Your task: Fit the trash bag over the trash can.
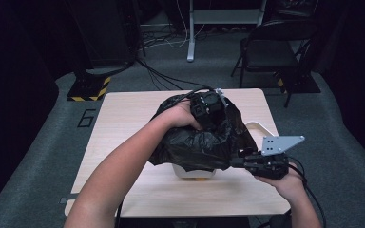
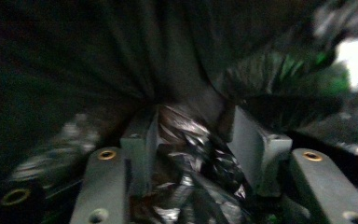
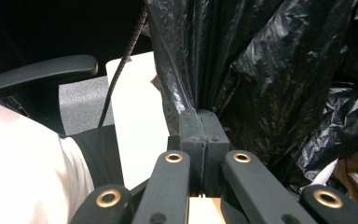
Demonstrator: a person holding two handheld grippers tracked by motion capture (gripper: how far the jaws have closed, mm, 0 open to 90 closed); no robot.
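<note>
The black bag (image 1: 197, 142) lay draped over a small white bin (image 1: 195, 172) near the middle of the table (image 1: 123, 123), so the work looked to be lining the bin. By the pictures it was about half done: the bag covered the bin's top and hung down its near side, yet much plastic was bunched loosely above, and the bin's base showed beneath. Seating the liner inside and folding its edge over the rim appeared to be left.

The left gripper (image 1: 208, 110) sat on the far top of the bag; in its own view the jaws stood apart with crumpled plastic (image 2: 191, 154) between them, and whether they gripped it could not be told. The right gripper (image 1: 247, 161), at the bag's near right edge, had its jaws pressed together on a fold (image 3: 200, 100).

The bag's long axis ran roughly from the far left to the near right corner; where its mouth pointed could not be told.
</note>
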